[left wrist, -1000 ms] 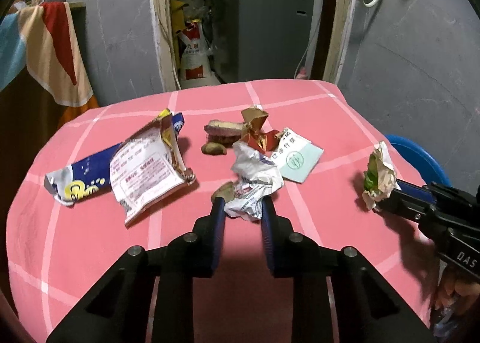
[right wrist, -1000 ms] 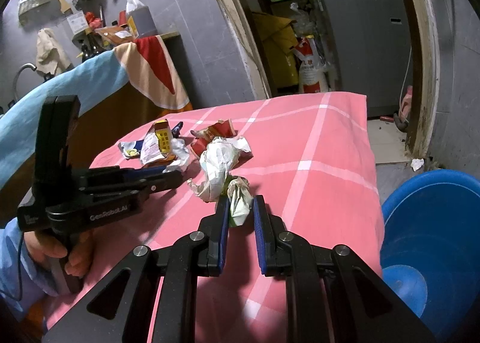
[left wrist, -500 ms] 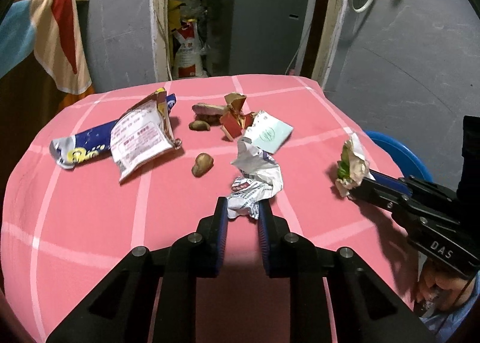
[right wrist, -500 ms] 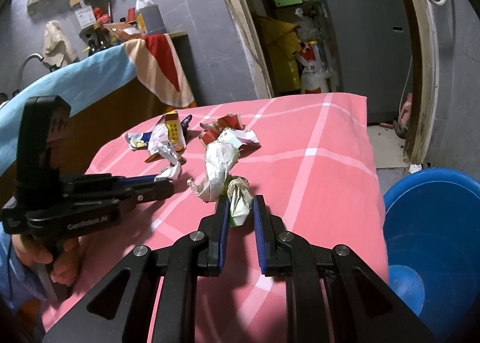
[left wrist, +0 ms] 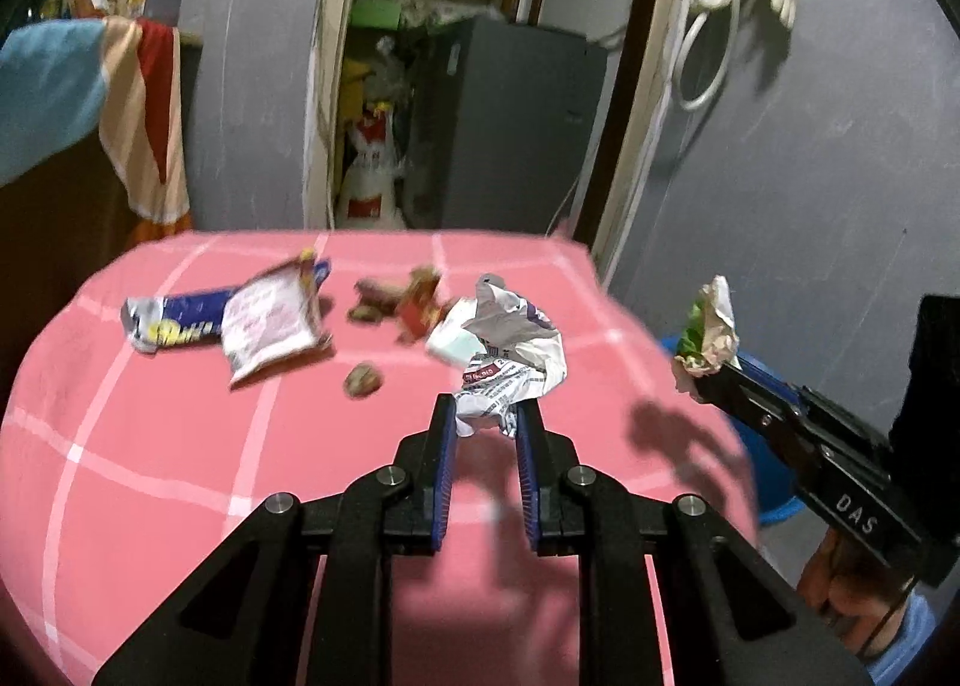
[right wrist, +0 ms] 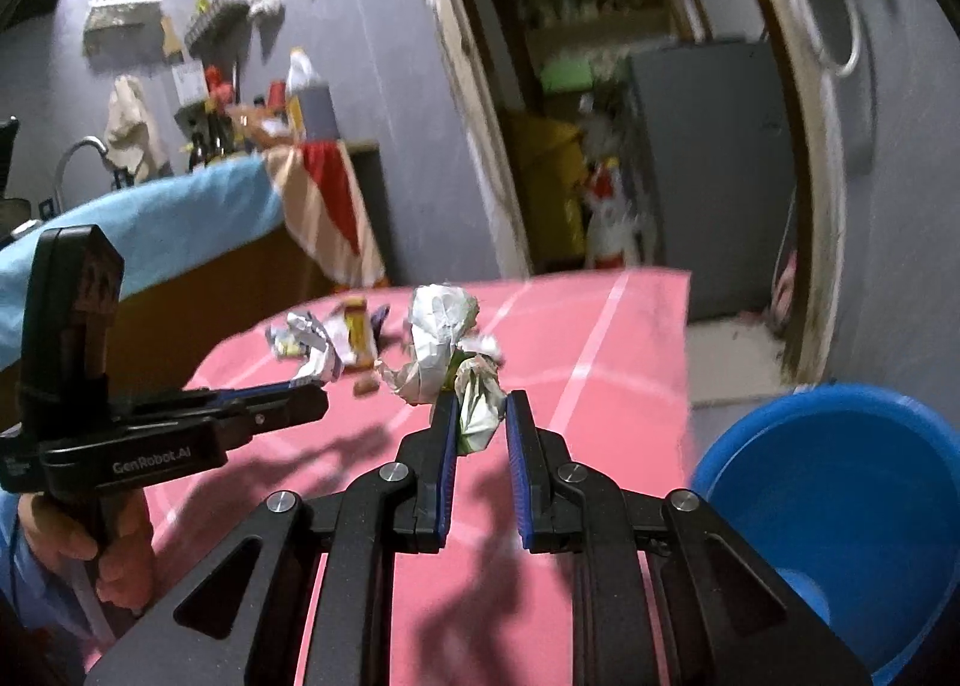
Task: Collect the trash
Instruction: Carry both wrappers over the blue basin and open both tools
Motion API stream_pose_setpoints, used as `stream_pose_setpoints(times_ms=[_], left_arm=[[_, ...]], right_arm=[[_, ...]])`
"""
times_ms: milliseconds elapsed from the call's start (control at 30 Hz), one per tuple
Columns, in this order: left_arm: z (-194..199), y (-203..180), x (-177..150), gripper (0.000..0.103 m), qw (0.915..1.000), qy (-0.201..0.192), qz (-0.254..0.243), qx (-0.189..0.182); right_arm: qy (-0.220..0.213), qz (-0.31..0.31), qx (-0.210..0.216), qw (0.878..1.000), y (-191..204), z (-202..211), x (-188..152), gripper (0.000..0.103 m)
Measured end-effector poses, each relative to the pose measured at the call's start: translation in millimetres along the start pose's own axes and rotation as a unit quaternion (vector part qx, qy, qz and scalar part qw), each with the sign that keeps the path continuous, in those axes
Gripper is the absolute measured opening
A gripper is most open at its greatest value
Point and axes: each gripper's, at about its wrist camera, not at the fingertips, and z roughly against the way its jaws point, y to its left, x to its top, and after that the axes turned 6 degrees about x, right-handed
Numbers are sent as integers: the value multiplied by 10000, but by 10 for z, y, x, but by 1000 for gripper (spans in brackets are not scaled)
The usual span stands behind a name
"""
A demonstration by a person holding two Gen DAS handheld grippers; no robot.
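Note:
My left gripper (left wrist: 483, 416) is shut on a crumpled white printed wrapper (left wrist: 516, 350) and holds it above the pink checked tablecloth (left wrist: 180, 476). My right gripper (right wrist: 477, 416) is shut on a crumpled white and green paper wad (right wrist: 450, 344), lifted over the table's right side; it also shows in the left wrist view (left wrist: 708, 332). A blue basin (right wrist: 852, 506) stands on the floor to the right of the table. On the cloth lie a blue and yellow snack bag (left wrist: 174, 320), a white and red wrapper (left wrist: 270, 326), a red carton scrap (left wrist: 420, 302) and brown food bits (left wrist: 363, 380).
A grey wall and an open doorway with a grey appliance (left wrist: 504, 122) stand behind the table. A striped towel (left wrist: 144, 110) hangs over a counter at the left. The table's right edge drops off next to the basin.
Both grippers have risen and pulled back with their trash. The white wrapper has left the cloth. The right gripper has swung a little toward the blue basin.

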Motion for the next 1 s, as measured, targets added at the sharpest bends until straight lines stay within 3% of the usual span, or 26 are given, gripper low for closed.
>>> stream_pose_setpoints(times_ms=[167,367,467,700,1000], left_arm=[[138,-280,142,16,9979,-623,-30,-158],[296,-688,269,16,9896,-1339,-243,-466],[290,-851,299,16,9864,-1475,-326,-656],[124,-1278,319,16,9845,-1285,-537,-1068],[-387,-1583,354,16,9894,-385,-533,-1297]], right_arm=[[-721,245,-447,9961,7,322,60,14],[-1606,441,-1190,9788,-57,769,124,15],[-1833,463,-1507,9703,-114,905,141,15],[-1832,260,-2051,9611,-364,1060,93,15],[-1455,-396,-2428,9583,-783,1181,-60,15]])
